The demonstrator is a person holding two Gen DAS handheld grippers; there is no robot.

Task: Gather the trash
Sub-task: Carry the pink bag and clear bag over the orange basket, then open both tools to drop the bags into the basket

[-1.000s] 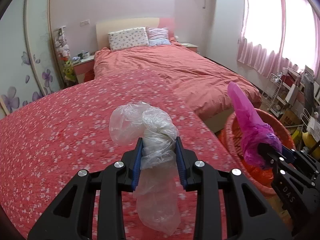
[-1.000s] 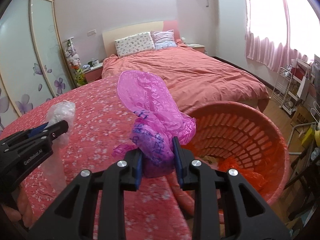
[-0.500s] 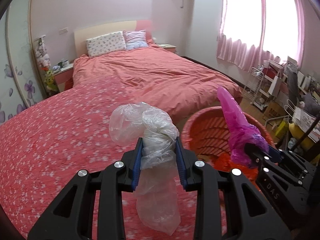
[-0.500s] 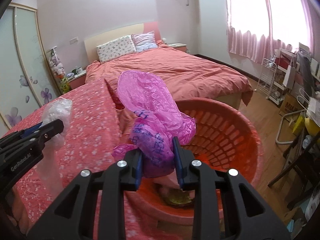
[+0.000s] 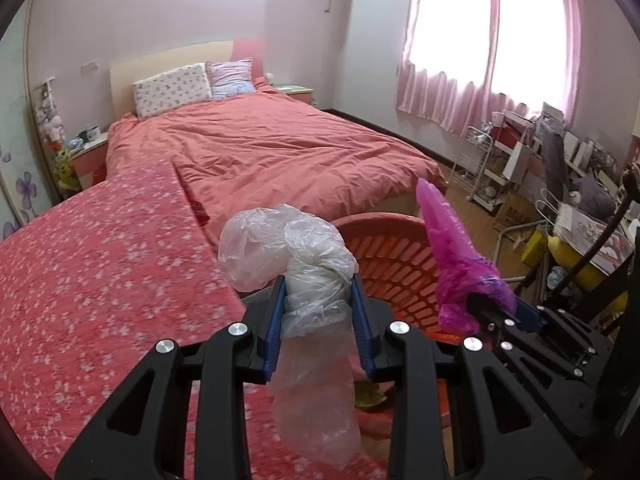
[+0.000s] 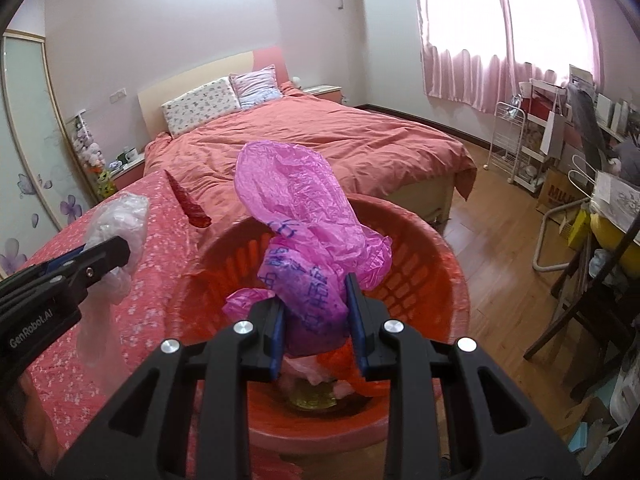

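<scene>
Bedroom view has swung from bedspread to red basket, now directly below.
Pink bag is clamped by right gripper, clear bag by left gripper at nine o'clock; release seems due.

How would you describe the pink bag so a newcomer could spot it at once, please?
Find the orange basket beside the bed. Right above it, the right gripper clamps the pink bag. Unlike the clear bag, it has blue print.

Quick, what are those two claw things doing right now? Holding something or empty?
Left gripper: closed on a crumpled clear plastic bag.
Right gripper: closed on a pink plastic bag, above the red basket.
</scene>
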